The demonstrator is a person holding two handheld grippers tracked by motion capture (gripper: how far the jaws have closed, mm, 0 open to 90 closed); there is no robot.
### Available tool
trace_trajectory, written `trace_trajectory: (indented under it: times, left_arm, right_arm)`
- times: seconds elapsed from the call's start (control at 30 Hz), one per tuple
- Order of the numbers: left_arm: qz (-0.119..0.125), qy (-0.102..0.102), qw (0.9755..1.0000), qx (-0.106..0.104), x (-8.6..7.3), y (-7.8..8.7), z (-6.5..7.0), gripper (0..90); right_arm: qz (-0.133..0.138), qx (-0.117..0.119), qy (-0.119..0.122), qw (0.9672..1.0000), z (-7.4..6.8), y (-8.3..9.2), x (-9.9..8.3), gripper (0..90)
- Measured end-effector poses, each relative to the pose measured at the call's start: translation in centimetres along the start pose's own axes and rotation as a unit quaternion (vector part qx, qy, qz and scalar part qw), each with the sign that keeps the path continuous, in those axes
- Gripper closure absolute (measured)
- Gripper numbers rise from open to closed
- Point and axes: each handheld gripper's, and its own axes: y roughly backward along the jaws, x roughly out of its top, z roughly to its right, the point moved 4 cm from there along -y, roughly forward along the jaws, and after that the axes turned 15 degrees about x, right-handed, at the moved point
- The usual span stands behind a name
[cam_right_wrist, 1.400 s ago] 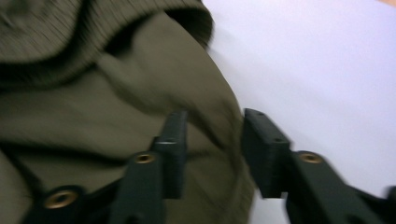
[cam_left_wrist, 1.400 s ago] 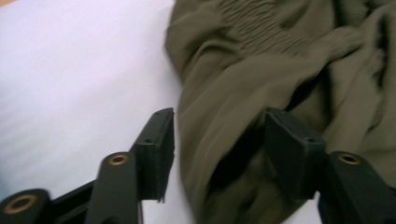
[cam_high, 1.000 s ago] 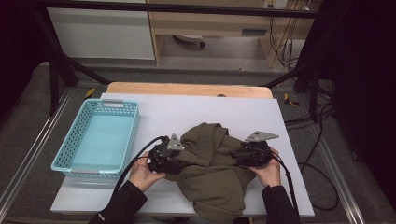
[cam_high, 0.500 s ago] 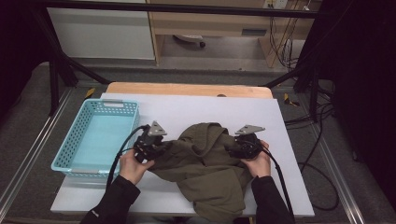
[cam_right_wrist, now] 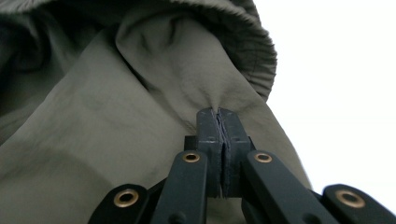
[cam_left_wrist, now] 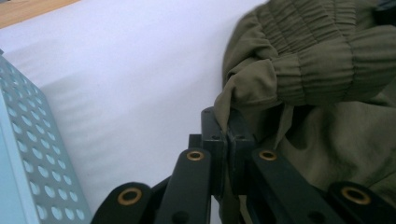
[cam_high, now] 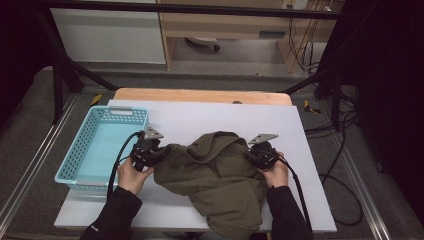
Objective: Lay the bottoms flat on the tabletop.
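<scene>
We've got the left gripper [cam_high: 159, 153] and right gripper [cam_high: 255, 155] each with fingers clamped on a fold of the olive garment [cam_high: 220, 180]; the right's just closed. Garment lies crumpled on the white tabletop [cam_high: 200, 117], near edge hanging over the front. Blue basket [cam_high: 100, 145] sits just left, beyond our left hand [cam_high: 131, 175].
</scene>
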Motion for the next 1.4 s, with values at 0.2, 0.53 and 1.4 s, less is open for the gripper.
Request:
trace_trajectory:
  times: [0.2,0.53,1.4]
  left_arm:
    - [-0.012,0.02,0.9997,-0.004,0.5,-0.5,-0.1,87.9]
    - [-0.038,-0.019,0.9989,-0.018,0.2,-3.2,1.6,65.7]
    - [-0.049,0.015,0.9986,0.008,0.3,-4.8,0.4,88.5]
  right_arm:
    - [0.003,-0.033,0.002,0.9994,0.4,6.0,-0.8,89.2]
    - [-0.05,-0.017,-0.035,0.998,1.2,5.0,-5.1,74.6]
    - [0.006,0.03,-0.063,0.9976,1.2,2.2,-3.9,84.6]
